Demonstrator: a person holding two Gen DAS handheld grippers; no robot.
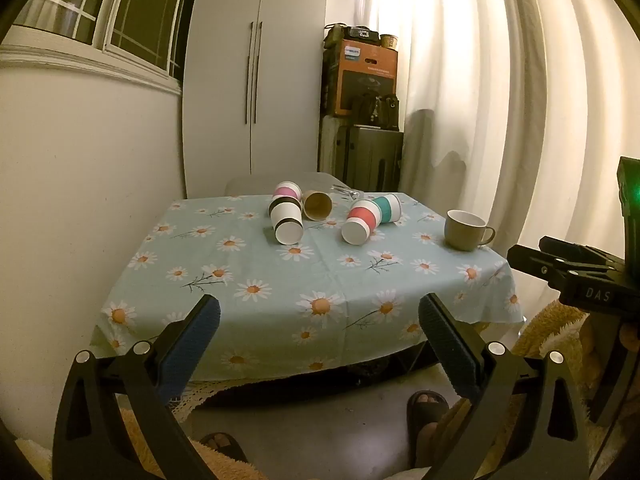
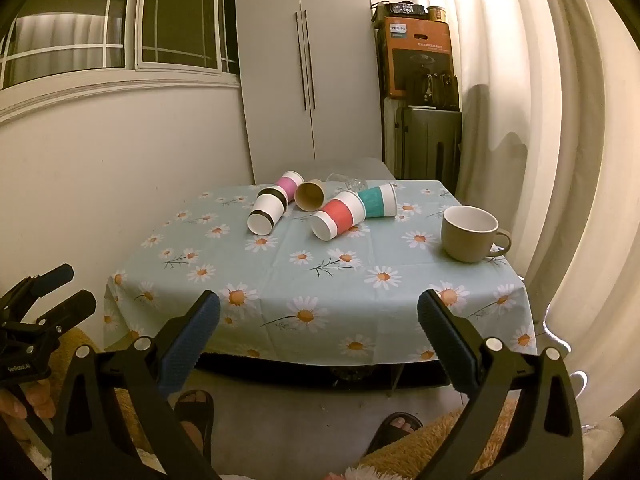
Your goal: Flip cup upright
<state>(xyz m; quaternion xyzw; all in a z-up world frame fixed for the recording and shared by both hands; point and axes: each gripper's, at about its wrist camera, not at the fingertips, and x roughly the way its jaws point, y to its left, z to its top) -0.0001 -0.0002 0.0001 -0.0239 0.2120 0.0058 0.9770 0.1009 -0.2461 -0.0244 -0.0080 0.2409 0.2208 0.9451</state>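
Both hand-held grippers, left (image 1: 319,312) & right (image 2: 319,309), gaped wide, empty; paper cups (image 2: 338,214) lay tipped mid-frame on worktop (image 2: 320,280).

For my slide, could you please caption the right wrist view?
Open right hand-held gripper faces five tipped paper cups and an upright mug on a daisy tablecloth.

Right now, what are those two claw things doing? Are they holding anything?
Left gripper: open, holding nothing, short of the table.
Right gripper: open, holding nothing, also short of the table.
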